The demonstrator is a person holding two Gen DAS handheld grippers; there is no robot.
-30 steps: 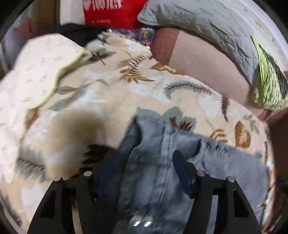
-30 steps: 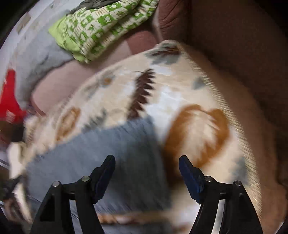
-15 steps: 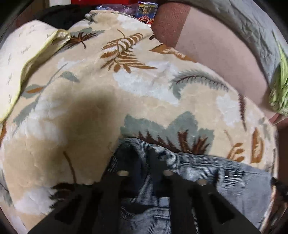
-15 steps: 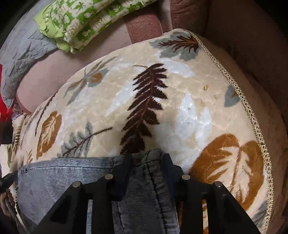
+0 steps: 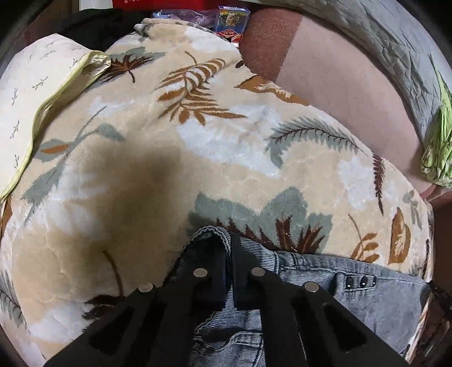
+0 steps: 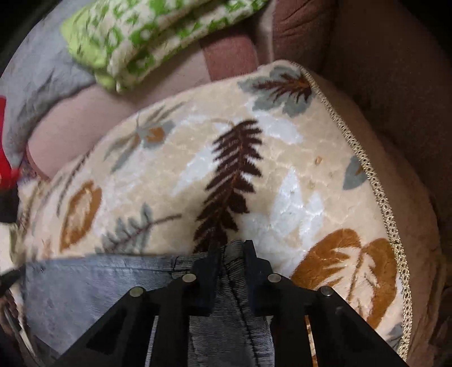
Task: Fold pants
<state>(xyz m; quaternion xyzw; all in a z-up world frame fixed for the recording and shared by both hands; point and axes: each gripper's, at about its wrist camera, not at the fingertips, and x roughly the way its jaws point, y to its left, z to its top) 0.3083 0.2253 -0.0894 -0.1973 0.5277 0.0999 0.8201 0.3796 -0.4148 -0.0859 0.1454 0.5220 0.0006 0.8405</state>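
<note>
Grey-blue denim pants lie on a cream leaf-patterned blanket. In the left wrist view my left gripper is shut on the pants' near-left waist edge, with a fold of denim bunched between the fingers. In the right wrist view my right gripper is shut on the other end of the pants, pinching a ridge of fabric. The pants stretch between the two grippers along the near edge of the blanket.
A cream pillow lies at the blanket's far left. A grey quilt and a green patterned cloth lie on the pink sofa back. A small box sits at the far end. The blanket's braided edge runs at right.
Both grippers went from open above the pants to shut on the denim. The pants edge has been drawn a little toward the near side of the blanket.
</note>
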